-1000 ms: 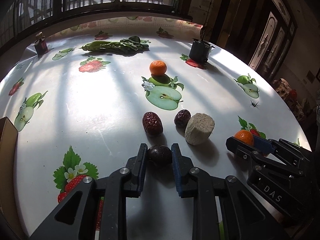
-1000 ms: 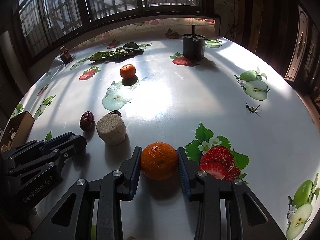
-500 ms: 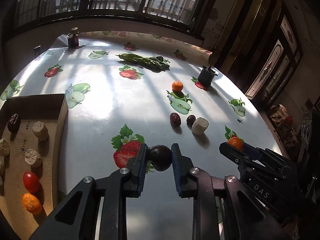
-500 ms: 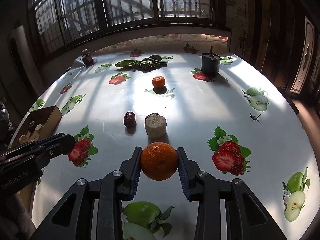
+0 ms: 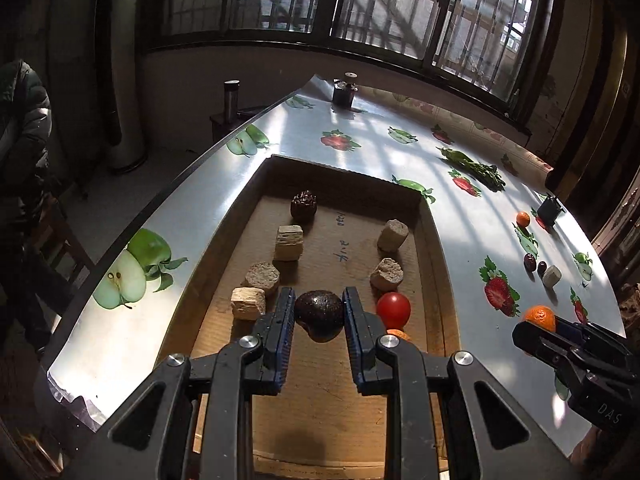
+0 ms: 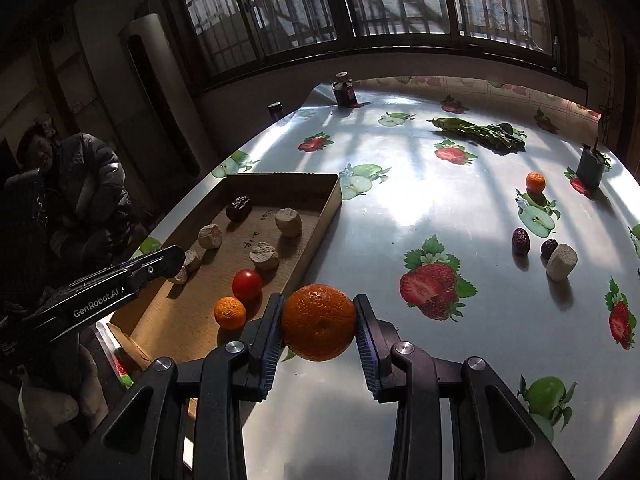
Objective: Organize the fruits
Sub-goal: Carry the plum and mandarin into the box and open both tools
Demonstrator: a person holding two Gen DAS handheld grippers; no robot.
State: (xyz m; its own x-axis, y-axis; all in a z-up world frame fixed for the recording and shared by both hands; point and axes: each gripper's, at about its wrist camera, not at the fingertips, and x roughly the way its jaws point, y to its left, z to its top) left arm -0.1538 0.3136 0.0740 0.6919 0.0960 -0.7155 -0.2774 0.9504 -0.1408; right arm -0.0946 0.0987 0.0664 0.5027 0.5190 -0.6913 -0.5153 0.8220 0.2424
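My left claw (image 5: 319, 314) is clamped on a dark round fruit (image 5: 319, 314), maybe a passion fruit, though backlight makes it hard to be sure. I hold it above the near half of the cardboard box (image 5: 434, 240), which sits by the table's (image 6: 400, 200) left edge. Along the box's left wall lie pale chunks (image 5: 262, 276), with a wrinkled red date (image 5: 303, 205) toward the far end. Along its right wall lie two more chunks (image 5: 386, 274), then a tomato (image 5: 393, 308) and a small orange (image 6: 230, 312) toward the near right corner.

My right claw (image 6: 319, 322) is closed tight on an orange (image 6: 319, 322), held above the table just outside the box's right wall, not yet over the cardboard.

Further right, out in the middle of the table, a date (image 6: 521, 241), a smaller dark fruit (image 6: 549, 248) and a pale chunk (image 6: 562, 262) sit close together. Another orange (image 6: 535, 182) waits near the far right edge beside a dark pot (image 6: 590, 168).

I judge this to be the drop-off step. Next the left needs to lower into the bare strip down the middle of the box and let go gently, since a round fruit will roll. The right must then cross the wall and set its orange beside the small one.
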